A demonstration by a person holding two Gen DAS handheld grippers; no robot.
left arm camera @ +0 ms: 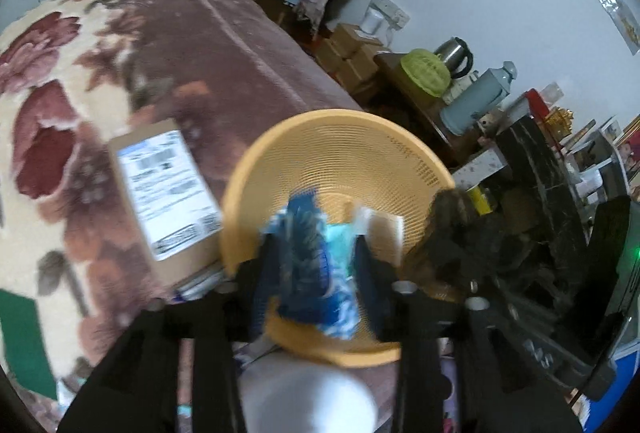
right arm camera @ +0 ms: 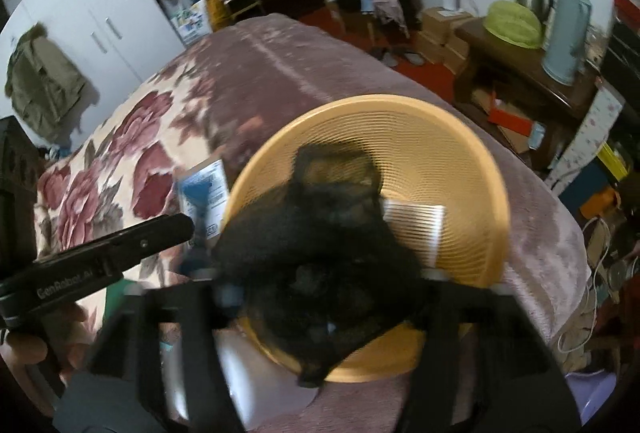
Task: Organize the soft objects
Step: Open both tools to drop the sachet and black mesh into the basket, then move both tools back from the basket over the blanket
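Over the round orange plastic mesh basket (left arm camera: 340, 161) on the floral plush bed blanket (left arm camera: 72, 105), the left gripper (left arm camera: 316, 253) pinches a blue patterned soft cloth (left arm camera: 308, 245). The right gripper (right arm camera: 320, 273) clamps a black fuzzy fabric piece (right arm camera: 316, 233) above the same basket, beside a labelled cardboard box (left arm camera: 168, 193).

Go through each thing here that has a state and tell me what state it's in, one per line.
Left gripper: shut on the blue cloth, over the basket.
Right gripper: shut on the black cloth, over the basket.
Yellow basket: upright on the bed, white item inside.
Cardboard box: closed, label up, beside the basket.
Floral blanket: spread over the bed.
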